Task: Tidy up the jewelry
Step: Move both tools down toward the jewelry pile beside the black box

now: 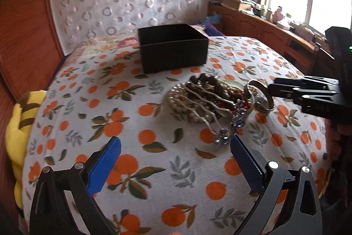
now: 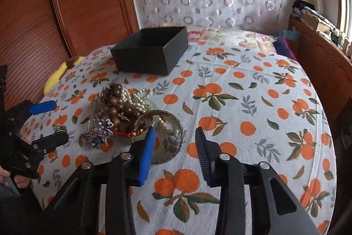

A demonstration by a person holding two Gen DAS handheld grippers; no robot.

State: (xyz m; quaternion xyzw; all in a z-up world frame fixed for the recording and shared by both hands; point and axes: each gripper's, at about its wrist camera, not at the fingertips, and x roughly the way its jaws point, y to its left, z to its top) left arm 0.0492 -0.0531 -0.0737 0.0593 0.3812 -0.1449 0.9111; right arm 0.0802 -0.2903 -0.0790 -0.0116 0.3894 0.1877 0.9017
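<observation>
The tangled heap of brown wooden beads, pearls and silver pieces [image 2: 123,111] lies on the orange-printed bed cover [image 2: 253,102], the open black cardboard box [image 2: 151,50] at its 12 o'clock, ready to receive them. The right gripper [image 2: 173,144] spreads its jaws at the engraved silver metal bangle [image 2: 173,124]; the left gripper [image 1: 176,144] waits wide open at 6 o'clock.

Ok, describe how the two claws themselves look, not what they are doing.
Both are black frames with silver round rivets at the joints. The left claw has one smooth bright blue pad and one dark blue ribbed pad. The right claw has a bright blue pad facing a black ribbed pad. No cables or sleeves show.
</observation>
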